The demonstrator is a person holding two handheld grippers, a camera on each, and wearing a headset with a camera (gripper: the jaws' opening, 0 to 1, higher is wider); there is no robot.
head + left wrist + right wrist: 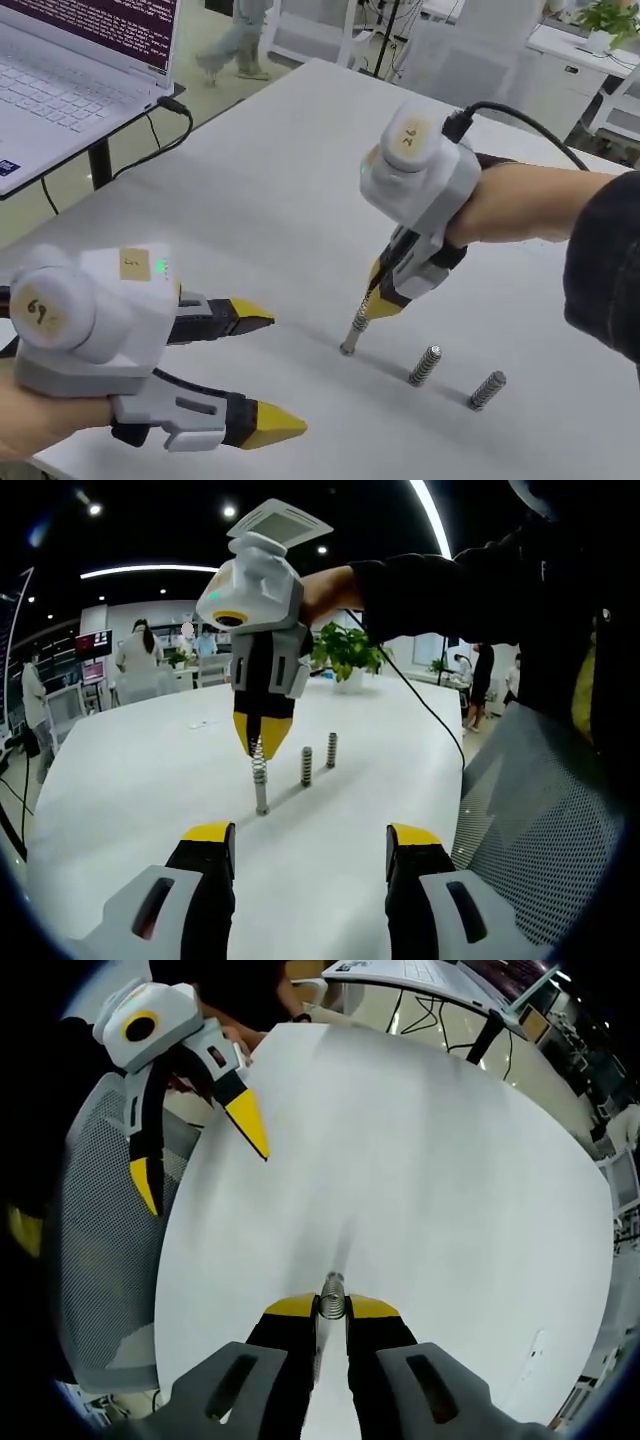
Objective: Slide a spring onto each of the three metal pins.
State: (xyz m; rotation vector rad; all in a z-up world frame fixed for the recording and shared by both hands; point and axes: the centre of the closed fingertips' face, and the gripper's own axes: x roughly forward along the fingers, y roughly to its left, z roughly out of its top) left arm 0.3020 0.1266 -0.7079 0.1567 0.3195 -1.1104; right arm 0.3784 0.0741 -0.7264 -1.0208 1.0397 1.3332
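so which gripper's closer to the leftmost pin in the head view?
Right. The right gripper sits directly over that pin, shut on a spring partway down it. The left gripper hangs open off to the side, well clear.

Matt white table, shiny metal spring, smooth white plastic right gripper
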